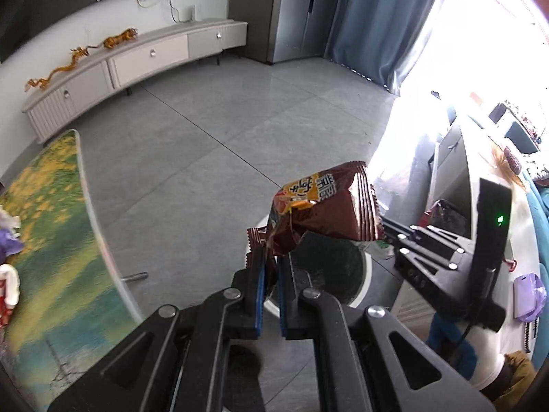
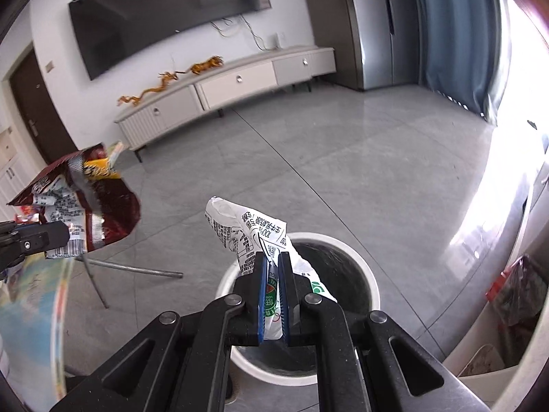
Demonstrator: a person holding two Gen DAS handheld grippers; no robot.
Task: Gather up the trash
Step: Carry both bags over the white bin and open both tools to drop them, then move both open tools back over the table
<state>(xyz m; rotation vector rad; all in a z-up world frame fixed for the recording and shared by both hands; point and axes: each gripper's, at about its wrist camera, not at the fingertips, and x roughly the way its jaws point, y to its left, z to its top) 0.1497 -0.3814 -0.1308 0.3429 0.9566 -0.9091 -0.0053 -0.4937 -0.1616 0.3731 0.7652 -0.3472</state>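
My left gripper (image 1: pixel 271 267) is shut on a crumpled brown and yellow snack wrapper (image 1: pixel 326 206), which hangs over the near rim of a round white trash bin (image 1: pixel 368 267) lined with a dark bag. My right gripper (image 2: pixel 272 257) is shut on a white printed wrapper (image 2: pixel 240 226) with green marks, held right above the same bin (image 2: pixel 353 243). In the right wrist view the brown wrapper (image 2: pixel 103 202) and the left gripper's black finger (image 2: pixel 37 237) show at the left edge. In the left wrist view the right gripper's black body (image 1: pixel 432 250) sits just right of the bin.
A table with a yellow and green floral cover (image 1: pixel 51 240) lies left of the bin, its metal legs (image 2: pixel 137 269) on the grey tiled floor. A long white TV cabinet (image 2: pixel 240 82) lines the far wall. Blue curtains (image 1: pixel 377 17) and cluttered shelving (image 1: pixel 480 206) stand at the right.
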